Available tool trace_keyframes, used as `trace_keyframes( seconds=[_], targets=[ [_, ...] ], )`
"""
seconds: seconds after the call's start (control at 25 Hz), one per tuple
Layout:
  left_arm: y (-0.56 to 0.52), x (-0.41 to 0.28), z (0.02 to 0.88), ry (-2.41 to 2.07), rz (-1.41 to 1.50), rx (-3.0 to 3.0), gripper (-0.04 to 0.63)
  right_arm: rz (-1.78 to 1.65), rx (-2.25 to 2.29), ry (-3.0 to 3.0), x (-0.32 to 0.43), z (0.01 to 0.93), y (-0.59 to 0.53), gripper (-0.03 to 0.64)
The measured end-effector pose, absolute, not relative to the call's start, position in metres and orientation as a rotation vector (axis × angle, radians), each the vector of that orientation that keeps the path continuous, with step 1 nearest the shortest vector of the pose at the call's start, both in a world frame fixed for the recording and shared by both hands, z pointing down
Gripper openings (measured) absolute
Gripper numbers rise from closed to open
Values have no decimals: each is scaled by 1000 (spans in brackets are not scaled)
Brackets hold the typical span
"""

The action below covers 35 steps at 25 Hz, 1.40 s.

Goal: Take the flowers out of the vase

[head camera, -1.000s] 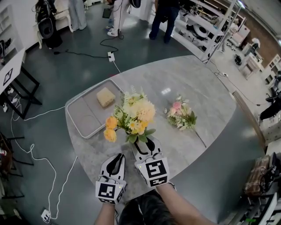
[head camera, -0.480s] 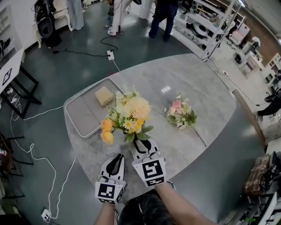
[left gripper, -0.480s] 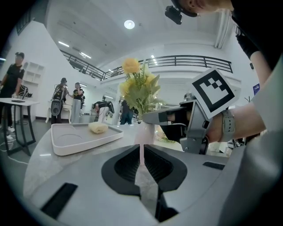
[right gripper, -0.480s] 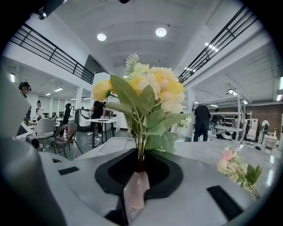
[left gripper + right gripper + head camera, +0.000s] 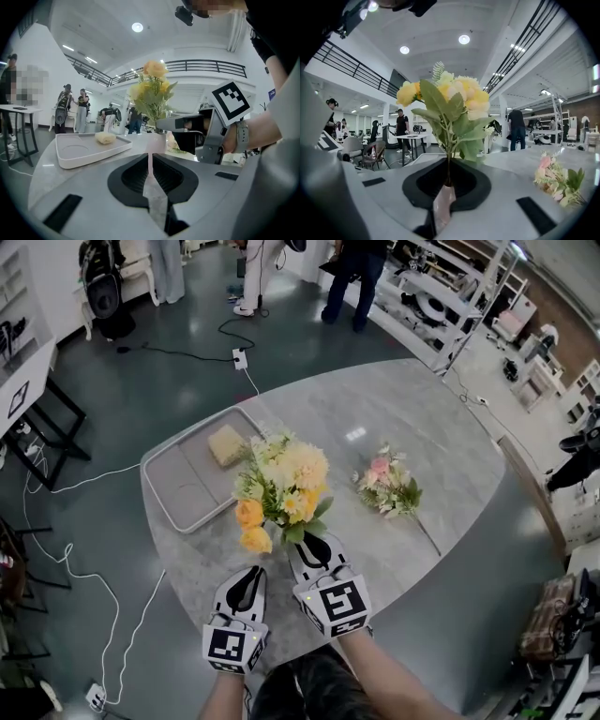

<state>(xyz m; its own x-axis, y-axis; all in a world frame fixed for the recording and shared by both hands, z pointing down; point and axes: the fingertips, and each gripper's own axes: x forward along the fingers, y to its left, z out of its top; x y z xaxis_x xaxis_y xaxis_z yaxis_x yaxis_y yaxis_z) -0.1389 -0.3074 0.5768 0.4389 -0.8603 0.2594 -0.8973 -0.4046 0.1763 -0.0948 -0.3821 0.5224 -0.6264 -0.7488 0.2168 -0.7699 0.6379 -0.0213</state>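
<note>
A bunch of yellow and orange flowers stands upright near the table's front edge. My right gripper reaches in at its base. Its jaws are closing, and in the right gripper view the green stems run down between the gripper and are pinched there. The left gripper view shows a pale pink vase under the flowers, by the right gripper's tips. The head view hides the vase under the blooms. My left gripper rests shut and holds nothing, just left of the bunch.
A second bunch with pink flowers lies on the marble table to the right. A grey tray with a yellow sponge sits at the back left. People stand on the floor beyond, and cables trail at the left.
The right gripper's jaws have closed onto the stems. The bunch has shifted a little, its orange blooms now nearer the front. The left gripper has stayed put.
</note>
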Motion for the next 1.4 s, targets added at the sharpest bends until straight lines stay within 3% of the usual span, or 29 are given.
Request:
trace_keyframes(
  seconds=[1.4],
  targets=[
    [-326, -123, 522, -1540, 80, 2477, 25, 145, 1250, -2830, -78, 452, -384, 32]
  ],
)
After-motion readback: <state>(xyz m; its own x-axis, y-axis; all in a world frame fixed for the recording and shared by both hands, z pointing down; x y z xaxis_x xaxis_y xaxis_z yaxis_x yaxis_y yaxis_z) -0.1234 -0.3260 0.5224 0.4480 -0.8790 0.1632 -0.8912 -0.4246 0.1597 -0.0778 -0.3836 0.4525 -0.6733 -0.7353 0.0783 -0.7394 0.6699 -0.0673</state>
